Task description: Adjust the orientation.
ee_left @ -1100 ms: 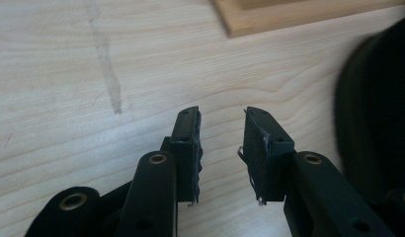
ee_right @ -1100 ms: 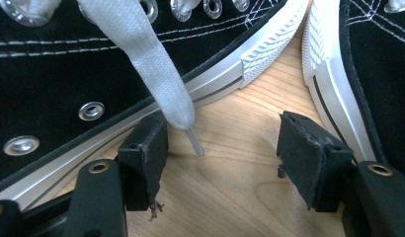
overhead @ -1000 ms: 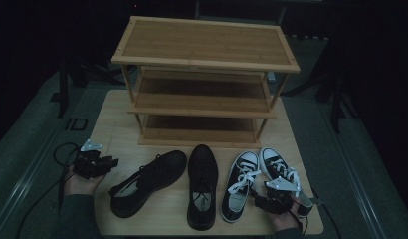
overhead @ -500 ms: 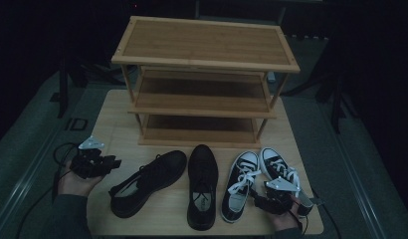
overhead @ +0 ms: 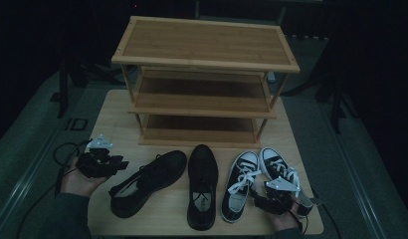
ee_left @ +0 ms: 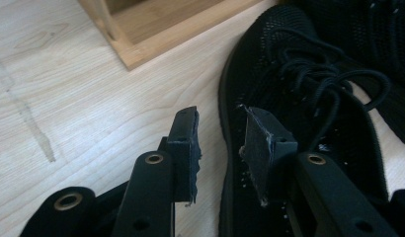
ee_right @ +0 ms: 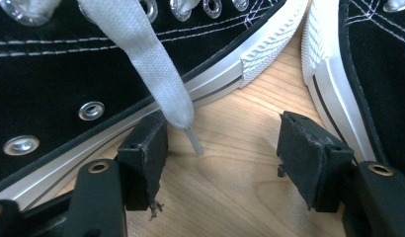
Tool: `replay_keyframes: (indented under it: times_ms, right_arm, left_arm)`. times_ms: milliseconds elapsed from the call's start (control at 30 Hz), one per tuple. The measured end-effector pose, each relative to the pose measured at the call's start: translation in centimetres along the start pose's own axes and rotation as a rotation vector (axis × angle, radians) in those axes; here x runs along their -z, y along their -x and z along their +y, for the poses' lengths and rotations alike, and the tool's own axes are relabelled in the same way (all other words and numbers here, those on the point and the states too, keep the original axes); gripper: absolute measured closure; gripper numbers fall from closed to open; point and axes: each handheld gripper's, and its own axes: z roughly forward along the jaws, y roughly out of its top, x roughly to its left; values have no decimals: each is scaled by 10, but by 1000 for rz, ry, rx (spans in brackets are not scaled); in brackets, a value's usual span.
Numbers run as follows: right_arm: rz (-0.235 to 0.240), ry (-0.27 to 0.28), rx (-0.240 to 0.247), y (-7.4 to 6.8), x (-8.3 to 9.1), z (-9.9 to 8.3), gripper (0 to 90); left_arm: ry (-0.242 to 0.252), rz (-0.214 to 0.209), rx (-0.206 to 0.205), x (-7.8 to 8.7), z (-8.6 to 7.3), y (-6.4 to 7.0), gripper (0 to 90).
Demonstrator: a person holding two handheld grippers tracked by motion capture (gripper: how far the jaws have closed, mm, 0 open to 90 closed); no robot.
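My left claw (overhead: 123, 164) sits at the table's (overhead: 112, 107) left edge, its jaws parted a little and holding nothing. In the left gripper view the gap between them lines up with the outer edge of the black lace-up shoe (ee_left: 309, 98), and the right jaw hangs over that shoe's side. I see this shoe (overhead: 147, 181) lying at a slant just right of the claw. Next comes a second black shoe (overhead: 202, 186) pointing straight at the wooden shoe rack (overhead: 204, 42), which stands at the back of the table. Right of that lies a pair of black-and-white sneakers (overhead: 242, 184) with white laces. My right claw (overhead: 268, 198) is down between the two sneakers near their heels, jaws wide apart and empty. In the right gripper view a white lace tip (ee_right: 193, 140) hangs just beside the left jaw, over bare wood.
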Motion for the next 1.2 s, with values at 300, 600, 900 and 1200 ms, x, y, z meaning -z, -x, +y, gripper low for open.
replay_keyframes:
  times_ms: [300,600,900,1200]
  right_arm:
    - [0,0,0,0,0,0,360]
    - [0,0,0,0,0,0,360]
    - [-4,0,-2,0,0,0,358]
    - [-5,0,-3,-1,0,0,358]
  left_arm:
    - [-4,-43,-22,3,2,7,664]
    - [-6,-64,-43,6,2,16,653]
    - [-16,-75,-64,5,4,22,648]
    - [-24,-109,-96,2,4,26,645]
